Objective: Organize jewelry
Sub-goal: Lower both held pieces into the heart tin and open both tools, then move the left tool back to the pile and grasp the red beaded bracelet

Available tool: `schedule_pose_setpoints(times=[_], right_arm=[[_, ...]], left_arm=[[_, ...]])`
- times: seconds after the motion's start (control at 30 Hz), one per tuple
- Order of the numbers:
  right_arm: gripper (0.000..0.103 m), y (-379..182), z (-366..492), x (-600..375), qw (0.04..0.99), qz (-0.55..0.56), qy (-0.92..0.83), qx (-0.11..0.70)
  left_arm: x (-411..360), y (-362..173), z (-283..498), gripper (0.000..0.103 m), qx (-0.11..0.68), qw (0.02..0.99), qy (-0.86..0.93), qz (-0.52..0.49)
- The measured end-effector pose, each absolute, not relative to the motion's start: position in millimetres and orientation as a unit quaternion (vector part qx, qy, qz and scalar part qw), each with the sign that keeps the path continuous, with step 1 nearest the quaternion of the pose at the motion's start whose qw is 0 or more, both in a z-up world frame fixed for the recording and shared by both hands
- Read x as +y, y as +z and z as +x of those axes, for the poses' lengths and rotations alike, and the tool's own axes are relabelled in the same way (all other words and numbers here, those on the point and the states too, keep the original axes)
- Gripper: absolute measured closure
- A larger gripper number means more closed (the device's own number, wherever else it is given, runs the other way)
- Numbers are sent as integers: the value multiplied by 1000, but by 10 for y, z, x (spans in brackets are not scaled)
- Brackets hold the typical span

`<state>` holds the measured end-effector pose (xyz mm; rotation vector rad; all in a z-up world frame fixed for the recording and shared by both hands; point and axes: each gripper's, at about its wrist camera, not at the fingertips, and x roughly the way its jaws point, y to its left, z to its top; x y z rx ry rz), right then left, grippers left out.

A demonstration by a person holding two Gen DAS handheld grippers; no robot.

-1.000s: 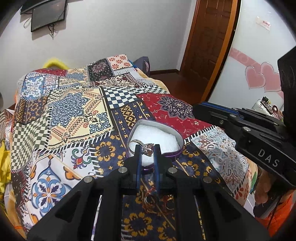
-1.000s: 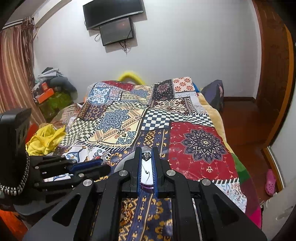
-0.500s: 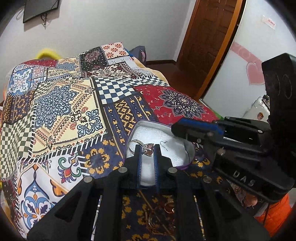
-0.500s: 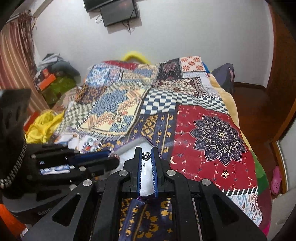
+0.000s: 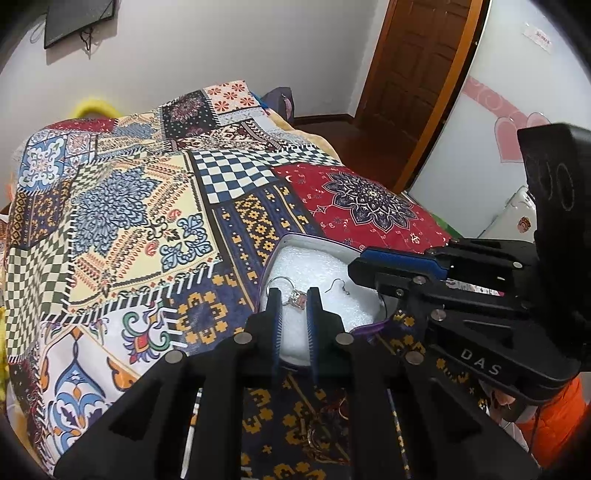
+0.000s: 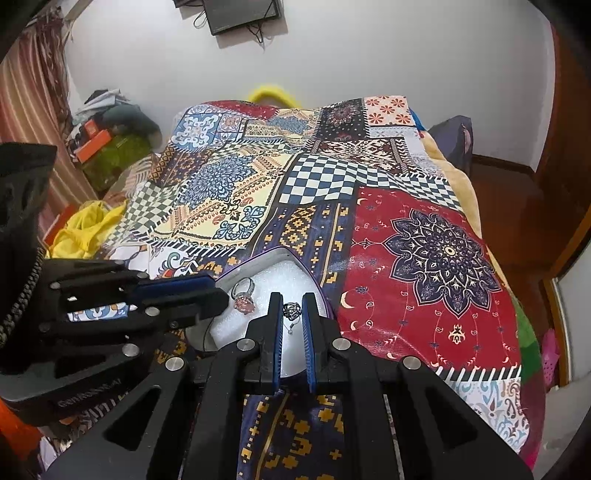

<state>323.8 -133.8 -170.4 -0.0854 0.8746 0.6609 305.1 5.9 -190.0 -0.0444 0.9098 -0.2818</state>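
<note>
A heart-shaped box (image 5: pixel 295 240) with white foam lining lies on the patchwork bedspread; it also shows in the right wrist view (image 6: pixel 266 258). My left gripper (image 5: pixel 294 297) has opened slightly, and a silver ring with a pink stone (image 5: pixel 295 297) lies between its tips on the foam; the ring shows too in the right wrist view (image 6: pixel 243 301). My right gripper (image 6: pixel 292 310) is shut on a dark silver earring (image 6: pixel 291 311) and holds it over the box. Its hook (image 5: pixel 338 286) hangs above the foam. More jewelry (image 5: pixel 325 424) lies under my left gripper.
The patchwork bedspread (image 5: pixel 147 206) covers the whole bed. A wooden door (image 5: pixel 417 74) stands at the back right. Yellow cloth (image 6: pixel 81 229) and piled things (image 6: pixel 110 140) lie to the left of the bed. A wall TV (image 6: pixel 240 14) hangs behind.
Both grippers moved forward over the box. My left gripper's jaws parted a little and the pink-stone ring now rests on the foam. My right gripper brought the earring over the box.
</note>
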Motion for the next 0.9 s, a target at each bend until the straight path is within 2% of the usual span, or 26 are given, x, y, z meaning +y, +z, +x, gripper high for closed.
schedule_pose_setpoints(times=[0.2,0.33,0.47,0.67,0.9], right_arm=[[92,-1655,3175,-1325,856,-55,305,414],[84,-1578,3083,-1342,863,-65,296,404],[75,-1489,2990,-1369,870,-68,289,393],[73,-1357,2806,-1401,880,-76,278,378],[73,-1330,2635,-1465,882,-72,274,377]], left_arm=[[132,-1760,2909,91,425,897,-122,-21],[176,-1660,2782,82,415,902,-115,-18],[202,-1588,2669,81,412,905,-107,-15],[224,-1513,2471,72,410,907,-99,-12],[231,-1528,2250,72,418,903,-96,-10]])
